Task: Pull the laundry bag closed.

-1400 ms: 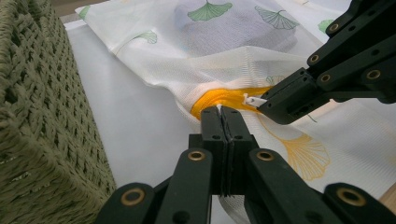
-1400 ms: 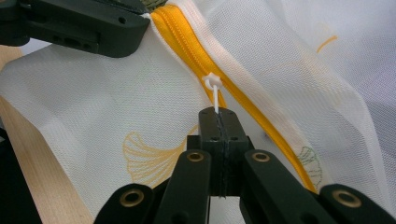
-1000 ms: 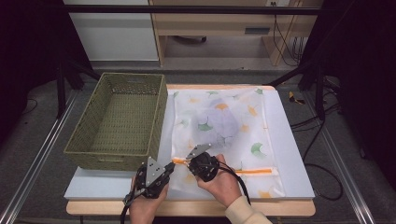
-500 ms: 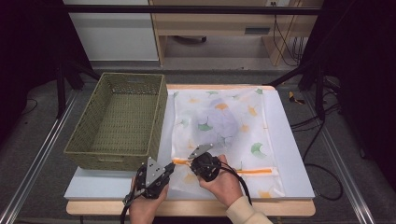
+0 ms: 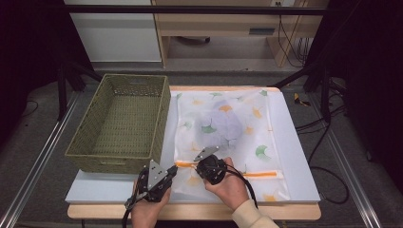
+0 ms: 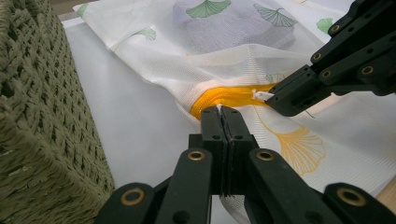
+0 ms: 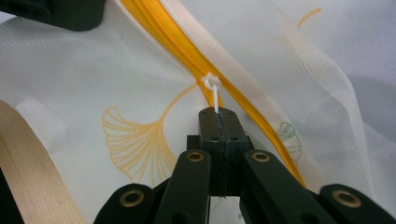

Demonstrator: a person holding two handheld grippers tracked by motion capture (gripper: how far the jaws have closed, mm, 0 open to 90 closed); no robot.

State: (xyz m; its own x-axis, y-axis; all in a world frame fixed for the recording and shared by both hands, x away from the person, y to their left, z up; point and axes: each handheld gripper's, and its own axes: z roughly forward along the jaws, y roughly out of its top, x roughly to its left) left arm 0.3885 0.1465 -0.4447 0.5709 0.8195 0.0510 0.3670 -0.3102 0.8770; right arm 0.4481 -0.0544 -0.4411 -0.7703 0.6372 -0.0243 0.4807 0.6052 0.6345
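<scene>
A white mesh bag [image 5: 247,137] printed with ginkgo leaves lies flat on the table, with a grey garment [image 5: 223,124] inside it. An orange zipper [image 5: 259,174] runs along its near edge. My left gripper [image 5: 177,167] is shut on the bag's fabric at the zipper's left end [image 6: 219,100]. In the left gripper view its jaws [image 6: 223,114] pinch the cloth. My right gripper [image 5: 197,165] sits just to the right, shut on the white zipper pull [image 7: 212,86]. The thin white tab runs into its closed jaws [image 7: 218,114].
A green woven basket [image 5: 121,118], with nothing in it, stands left of the bag, its wall [image 6: 42,116] close beside my left gripper. The white table top [image 5: 294,142] shows bare along the right and front left. A wooden strip [image 5: 190,211] edges the front.
</scene>
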